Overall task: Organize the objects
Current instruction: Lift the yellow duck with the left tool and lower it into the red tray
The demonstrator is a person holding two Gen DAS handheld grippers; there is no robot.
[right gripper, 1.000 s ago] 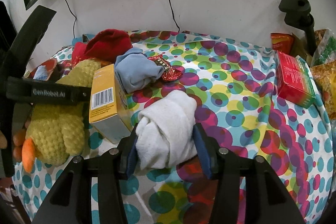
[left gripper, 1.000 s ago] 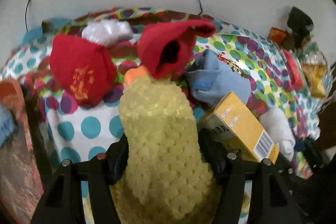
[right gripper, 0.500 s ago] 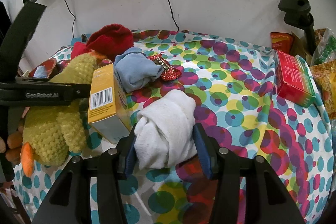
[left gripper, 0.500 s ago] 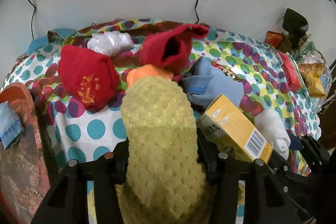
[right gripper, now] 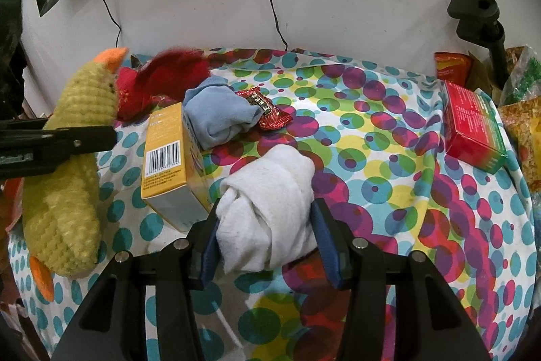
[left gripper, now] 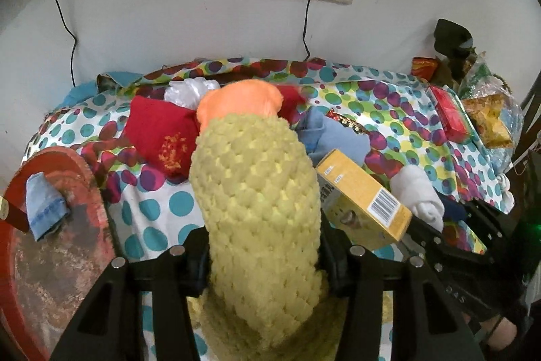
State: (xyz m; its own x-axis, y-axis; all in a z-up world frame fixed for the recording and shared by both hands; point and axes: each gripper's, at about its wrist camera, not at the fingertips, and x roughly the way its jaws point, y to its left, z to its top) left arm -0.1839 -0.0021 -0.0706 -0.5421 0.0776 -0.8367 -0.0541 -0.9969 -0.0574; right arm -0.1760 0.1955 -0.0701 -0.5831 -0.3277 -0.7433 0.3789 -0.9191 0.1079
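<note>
My left gripper (left gripper: 263,259) is shut on a yellow plush duck (left gripper: 257,192) with an orange beak and holds it raised above the dotted tablecloth (left gripper: 162,212). The duck also shows at the left of the right wrist view (right gripper: 67,178). My right gripper (right gripper: 267,235) is shut on a rolled white cloth (right gripper: 270,202) that rests low over the tablecloth (right gripper: 389,185). A yellow box (right gripper: 169,164) stands just left of the white cloth.
A blue cloth (right gripper: 219,114), a red candy wrapper (right gripper: 267,110) and red socks (right gripper: 162,80) lie behind the box. A red box (right gripper: 473,127) and snack bags sit at the right edge. A red tray (left gripper: 44,225) is at the left. A black stand (right gripper: 480,19) rises at back right.
My left gripper has lifted the duck higher, so its head rises clear of the red socks. The right gripper and white cloth have barely moved.
</note>
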